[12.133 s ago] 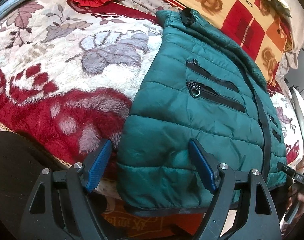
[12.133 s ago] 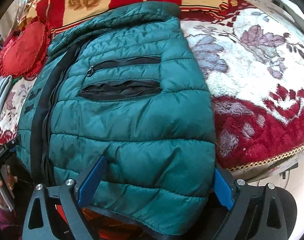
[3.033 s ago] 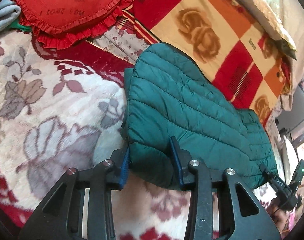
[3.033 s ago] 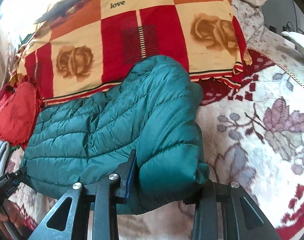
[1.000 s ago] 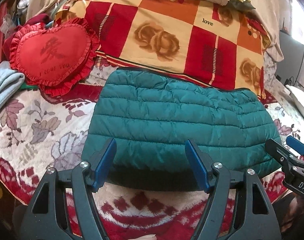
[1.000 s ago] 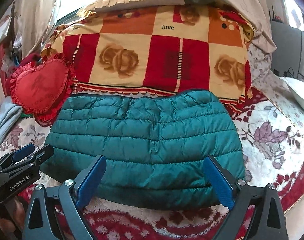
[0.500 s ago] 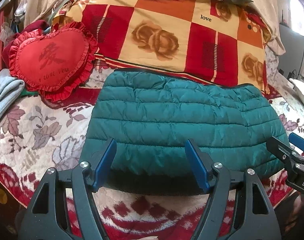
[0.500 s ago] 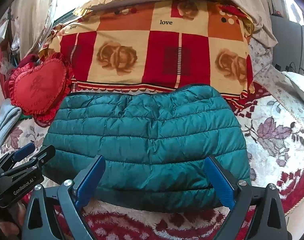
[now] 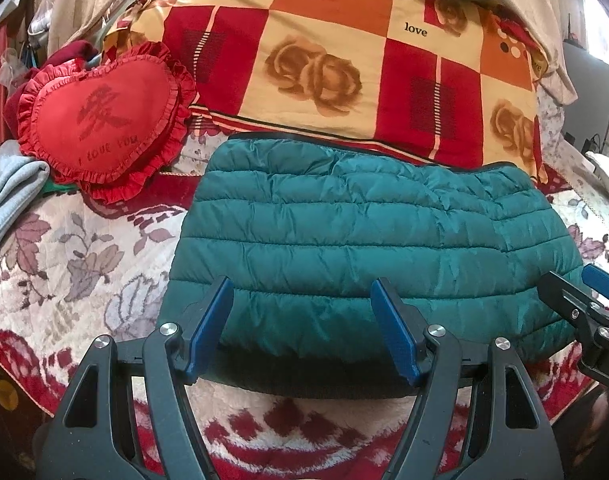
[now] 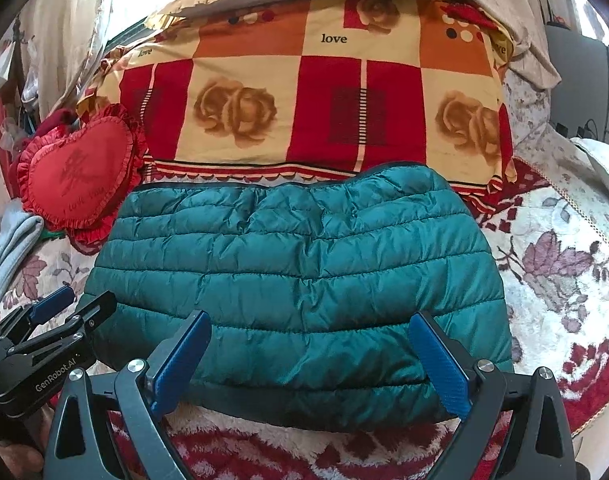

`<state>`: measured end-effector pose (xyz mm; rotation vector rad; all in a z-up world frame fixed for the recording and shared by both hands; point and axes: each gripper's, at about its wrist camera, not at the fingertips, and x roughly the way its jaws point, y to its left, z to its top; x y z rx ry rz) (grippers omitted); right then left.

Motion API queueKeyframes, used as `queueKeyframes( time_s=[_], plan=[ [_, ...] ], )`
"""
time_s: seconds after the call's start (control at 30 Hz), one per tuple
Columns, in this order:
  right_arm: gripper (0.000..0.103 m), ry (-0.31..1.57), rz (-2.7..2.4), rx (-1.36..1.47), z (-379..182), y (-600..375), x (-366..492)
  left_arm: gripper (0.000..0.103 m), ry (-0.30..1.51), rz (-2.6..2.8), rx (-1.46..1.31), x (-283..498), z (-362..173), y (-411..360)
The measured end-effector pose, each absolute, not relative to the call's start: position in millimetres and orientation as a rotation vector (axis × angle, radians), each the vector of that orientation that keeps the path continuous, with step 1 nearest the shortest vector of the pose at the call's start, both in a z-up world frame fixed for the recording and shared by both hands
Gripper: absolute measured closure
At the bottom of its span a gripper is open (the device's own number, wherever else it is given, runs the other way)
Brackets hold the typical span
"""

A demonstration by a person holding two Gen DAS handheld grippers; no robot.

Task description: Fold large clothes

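Judging progress: we read the fold as essentially done.
Jacket: the green quilted jacket lies doubled into a compact rectangle at centre frame on the floral blanket, its far edge against the checked rose quilt.
Left gripper: jaws wide, holding nothing — pads poised over the near hem.
Right gripper: also spread wide and empty.
Cushion: the red heart cushion sits upper left, clear of the jacket.
Left to do: perhaps smoothing, or another halving — we cannot tell.
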<state>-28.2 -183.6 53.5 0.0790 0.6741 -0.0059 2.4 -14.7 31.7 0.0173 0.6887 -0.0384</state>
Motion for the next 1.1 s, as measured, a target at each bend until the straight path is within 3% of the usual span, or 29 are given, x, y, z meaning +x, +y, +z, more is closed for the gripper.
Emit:
queueKeyframes(
  time_s=[1.1],
  plan=[
    [0.005, 0.702, 0.000, 0.082, 45.9, -186.1, -18.7, 0.031, 0.696, -0.033, 0.023, 9.3, 25.5, -9.7]
  ],
)
